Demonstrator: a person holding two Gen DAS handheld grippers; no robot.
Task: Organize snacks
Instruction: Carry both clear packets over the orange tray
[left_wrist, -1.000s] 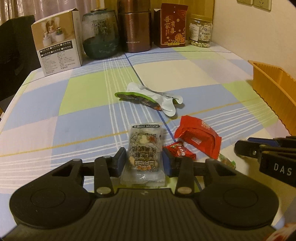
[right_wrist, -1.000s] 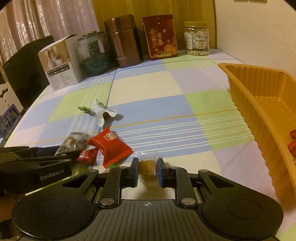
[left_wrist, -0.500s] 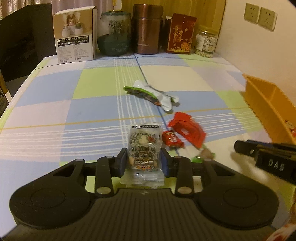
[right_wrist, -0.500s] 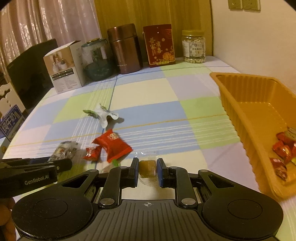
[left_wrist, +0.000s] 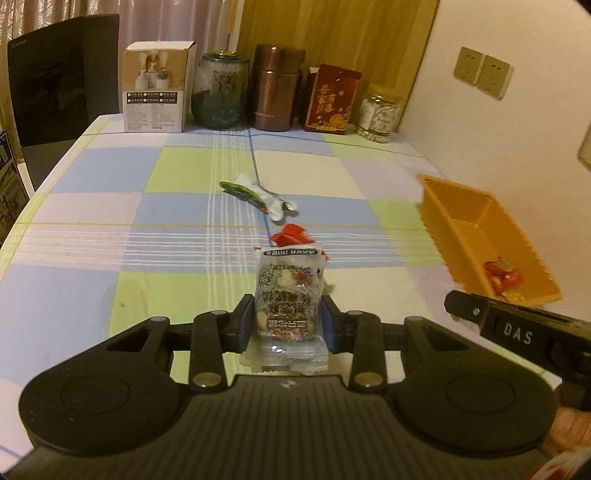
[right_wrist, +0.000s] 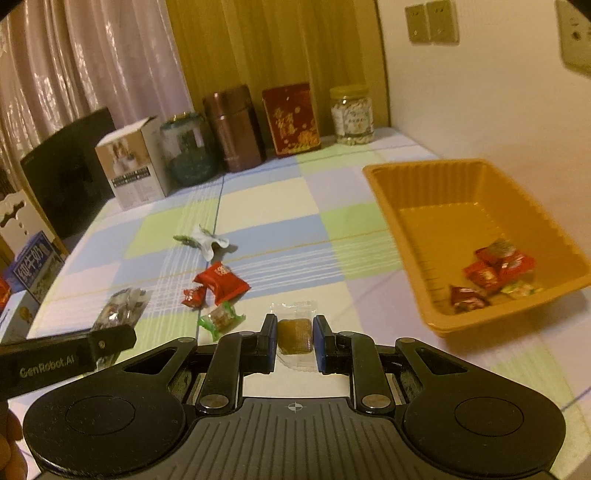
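My left gripper is shut on a clear-wrapped nut bar and holds it above the checked tablecloth. My right gripper is shut on a small brown candy in clear wrap, also lifted off the table. An orange tray stands to the right with several red wrapped candies in its near end. On the cloth lie a large red packet, a small red candy, a green-wrapped candy and a white and green wrapper.
Along the far edge stand a white box, a dark glass jar, a brown canister, a red box and a nut jar. A black chair stands at the left. A wall rises at the right.
Both grippers have risen and pulled back with their snacks held. The table's snacks now look farther away, and more of the orange tray and its candies shows.
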